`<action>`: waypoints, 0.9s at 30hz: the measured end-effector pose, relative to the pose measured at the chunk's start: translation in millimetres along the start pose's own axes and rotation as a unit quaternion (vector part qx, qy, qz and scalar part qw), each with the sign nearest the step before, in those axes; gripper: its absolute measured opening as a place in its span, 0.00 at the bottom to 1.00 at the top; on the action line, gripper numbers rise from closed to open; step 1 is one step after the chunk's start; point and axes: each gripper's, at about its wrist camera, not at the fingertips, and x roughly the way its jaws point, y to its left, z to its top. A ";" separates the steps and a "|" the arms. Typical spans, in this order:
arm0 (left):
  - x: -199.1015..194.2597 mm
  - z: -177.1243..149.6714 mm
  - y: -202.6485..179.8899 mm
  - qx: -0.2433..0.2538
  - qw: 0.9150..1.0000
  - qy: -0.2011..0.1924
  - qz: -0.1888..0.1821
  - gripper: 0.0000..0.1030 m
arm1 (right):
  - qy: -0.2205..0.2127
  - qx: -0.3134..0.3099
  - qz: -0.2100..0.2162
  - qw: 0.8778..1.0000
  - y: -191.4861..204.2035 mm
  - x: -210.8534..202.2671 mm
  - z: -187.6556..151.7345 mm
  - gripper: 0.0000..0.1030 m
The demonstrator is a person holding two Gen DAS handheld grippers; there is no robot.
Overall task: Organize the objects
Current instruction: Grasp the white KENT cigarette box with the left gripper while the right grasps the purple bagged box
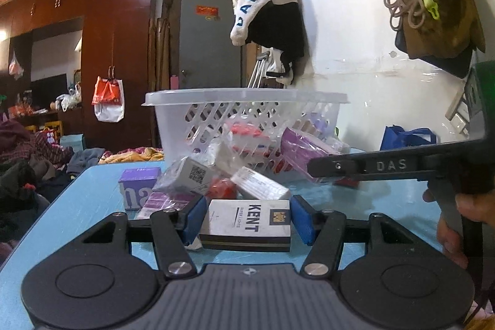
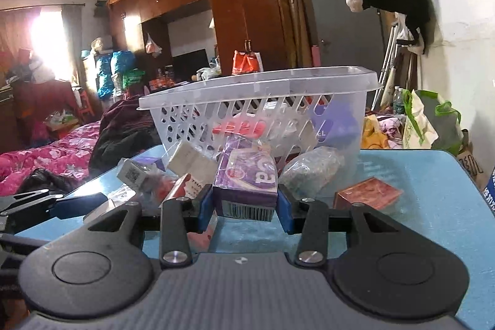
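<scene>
The clear basket (image 2: 260, 101) on the blue counter (image 2: 417, 175) holds red and purple packs — blurred, perhaps sachets. Left hand-held gripper (image 1: 246, 220) brackets the Kent pack (image 1: 247, 223); right hand-held gripper (image 2: 246, 207) clamps the purple box (image 2: 247, 178).

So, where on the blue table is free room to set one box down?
Bare table lies right of the red box, toward the table's right edge. Another bare patch lies near the left edge, left of the purple carton. In front of the basket, boxes crowd together.
</scene>
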 end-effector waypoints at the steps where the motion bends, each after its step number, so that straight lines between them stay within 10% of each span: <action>1: 0.5 -0.5 0.0 0.000 1.000 0.003 0.001 0.61 | 0.006 0.003 0.002 1.000 -1.0 1.9 0.6 0.46; 19: 3.1 -7.1 -1.9 0.005 1.000 0.014 -0.002 0.62 | 0.114 -0.046 -0.043 0.992 17.6 15.0 -8.1 0.52; 27: 0.6 -10.1 -2.4 0.005 1.000 0.009 -0.002 0.62 | 0.078 -0.054 -0.054 0.994 19.5 -9.6 -16.1 0.44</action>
